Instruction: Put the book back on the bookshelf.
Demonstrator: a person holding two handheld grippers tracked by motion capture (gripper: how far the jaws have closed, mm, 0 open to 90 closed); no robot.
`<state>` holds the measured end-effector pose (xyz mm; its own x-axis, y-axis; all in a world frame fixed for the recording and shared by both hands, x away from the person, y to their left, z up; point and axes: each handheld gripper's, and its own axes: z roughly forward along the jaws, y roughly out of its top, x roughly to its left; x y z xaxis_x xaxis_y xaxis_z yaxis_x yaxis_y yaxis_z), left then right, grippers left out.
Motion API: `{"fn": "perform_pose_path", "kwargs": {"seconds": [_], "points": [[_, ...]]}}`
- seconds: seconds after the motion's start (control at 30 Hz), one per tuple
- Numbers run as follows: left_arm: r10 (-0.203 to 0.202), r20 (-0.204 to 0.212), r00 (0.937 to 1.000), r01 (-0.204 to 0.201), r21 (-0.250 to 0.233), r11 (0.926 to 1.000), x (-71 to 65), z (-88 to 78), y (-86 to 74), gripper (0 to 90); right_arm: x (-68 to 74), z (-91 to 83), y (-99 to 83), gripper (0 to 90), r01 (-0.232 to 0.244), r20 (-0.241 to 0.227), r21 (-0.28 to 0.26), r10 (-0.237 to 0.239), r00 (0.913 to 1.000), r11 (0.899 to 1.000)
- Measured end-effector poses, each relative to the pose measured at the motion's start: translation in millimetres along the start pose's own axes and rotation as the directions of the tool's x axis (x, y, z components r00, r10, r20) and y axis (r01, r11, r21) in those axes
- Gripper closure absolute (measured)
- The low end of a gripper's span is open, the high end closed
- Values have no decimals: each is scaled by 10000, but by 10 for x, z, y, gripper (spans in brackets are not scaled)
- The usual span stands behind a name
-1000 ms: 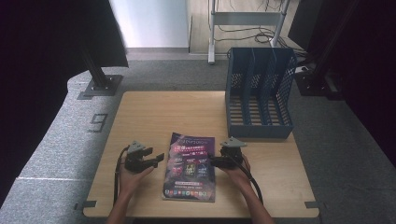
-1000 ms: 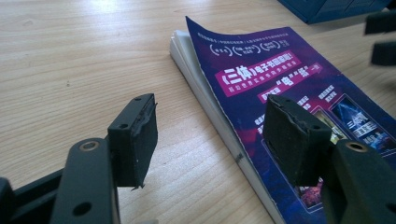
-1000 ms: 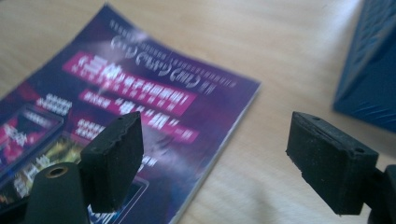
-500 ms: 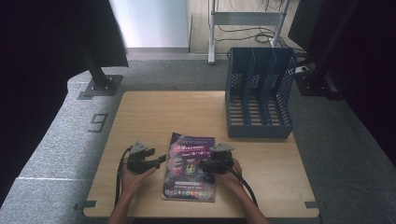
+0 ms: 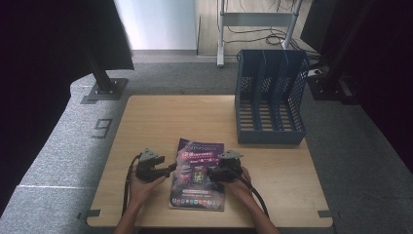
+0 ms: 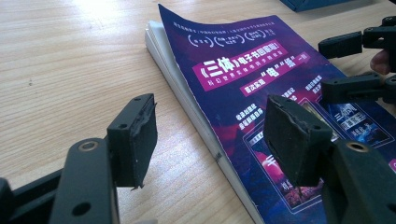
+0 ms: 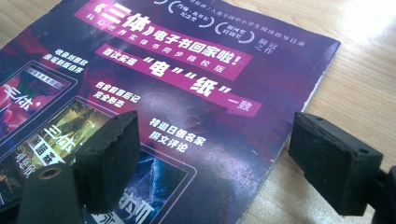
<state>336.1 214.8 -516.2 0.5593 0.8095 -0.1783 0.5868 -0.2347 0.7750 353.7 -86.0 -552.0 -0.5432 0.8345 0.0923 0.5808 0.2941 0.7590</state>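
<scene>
Wooden table is filling the middle of the high view, standing on grey carpet. Toward its far right corner a blue file rack is standing upright, its slots facing up and its front low.

Near the table's front edge, about midway across, a purple book is lying flat with its cover up, well apart from the rack. White and pink print is running across the cover, and the cover's far corner is curling up a little above the pages in the left gripper view.

Two hands are coming in from the bottom edge, each holding black tongs. The left gripper is sitting just beside the book's left edge, pointing toward it. Its jaws are standing wide apart, one over bare wood and one over the cover, with nothing between them being pressed.

The right gripper is hovering over the book's right half. Its jaws are also standing apart, straddling the book's right edge; whether a pad is touching the cover is hard to tell.
</scene>
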Motion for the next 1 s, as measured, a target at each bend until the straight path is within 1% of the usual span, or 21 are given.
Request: {"fn": "perform_pose_path", "kwargs": {"seconds": [0.2,0.27,0.33,0.43,0.63,0.77,0.9,1.0], "points": [[-7,24,10000,7,168,9999,-24,72,-18,343,-12,3,-5,165,-126,-60,23,126,9999,9999],[61,9,10000,-61,245,9997,-47,101,-20,342,-12,3,-6,165,-130,-56,14,130,9999,9999],[217,-30,9998,-216,287,9994,-77,129,-17,341,-11,1,-7,166,-141,-60,15,141,9999,9999],[282,-43,9996,-280,320,9991,-102,171,-14,338,-11,0,-10,168,-148,-60,-4,148,9999,9999],[198,-26,9998,-196,519,9985,-113,293,-23,305,-7,-3,-20,171,-157,-33,-60,156,9999,9999],[279,14,9996,-279,569,9980,-143,361,-9,294,-4,-5,-21,172,-162,-17,-66,162,9999,9998],[280,39,9996,-282,658,9974,-166,409,5,294,-3,-5,-21,173,-172,-7,-68,172,9999,9998],[293,10,9996,-293,780,9965,-158,430,7,292,-1,-6,-23,173,-178,6,-79,178,9998,9998]]}}
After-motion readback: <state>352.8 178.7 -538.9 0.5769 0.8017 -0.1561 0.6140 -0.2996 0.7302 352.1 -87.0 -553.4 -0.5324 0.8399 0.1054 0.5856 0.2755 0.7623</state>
